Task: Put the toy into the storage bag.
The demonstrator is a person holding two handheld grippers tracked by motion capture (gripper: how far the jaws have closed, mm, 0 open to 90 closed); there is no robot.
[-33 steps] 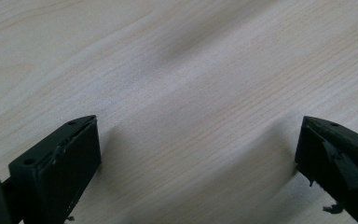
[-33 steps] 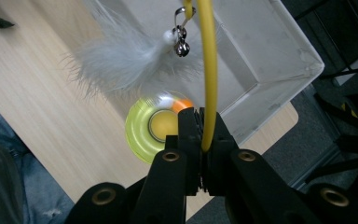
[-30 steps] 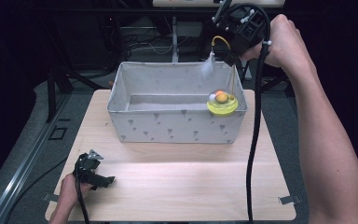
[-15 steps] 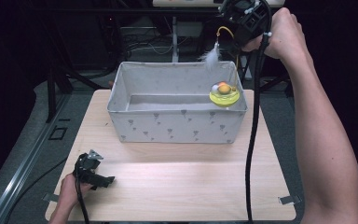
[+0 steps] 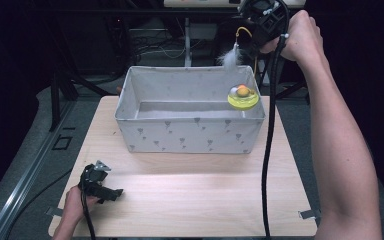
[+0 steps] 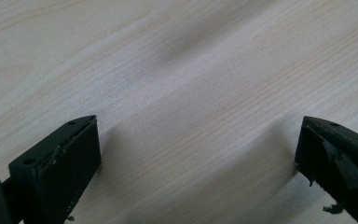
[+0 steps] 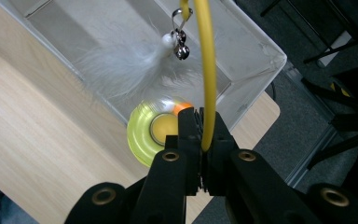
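Your wooden table [image 5: 190, 200] takes up most of the high view, pale grain running across it, with a dark floor and cables around its edges. On its far half sits the grey fabric bin [image 5: 190, 135], rectangular, printed with small dark marks, its open inside showing a bare grey bottom. Your right arm reaches up along the table's right side, and your right hand [image 5: 300, 37] is raised above and beyond the bin's far right corner, its black cable hanging down past the bin's right end. In that hand the right gripper [image 7: 204, 126] has its jaws pressed together on the yellow wand [image 7: 208, 70], a thin rod of a cat toy that passes between them and rises toward the top of the right gripper view. The toy's round yellow-green base [image 5: 243, 98], with an orange ball on top, hangs at the bin's right end, level with the rim; whether it touches the rim or the wall you cannot tell from here. A white feather [image 7: 126, 65] dangles from the wand over the bin's far right part, and a small silver bell [image 7: 182, 50] hangs on a clip just beside it. Your left hand [image 5: 75, 205] rests at the near left corner of the table, well apart from the bin, and the left gripper [image 6: 196, 154] lies low over bare wood with its jaws spread wide and nothing between them.
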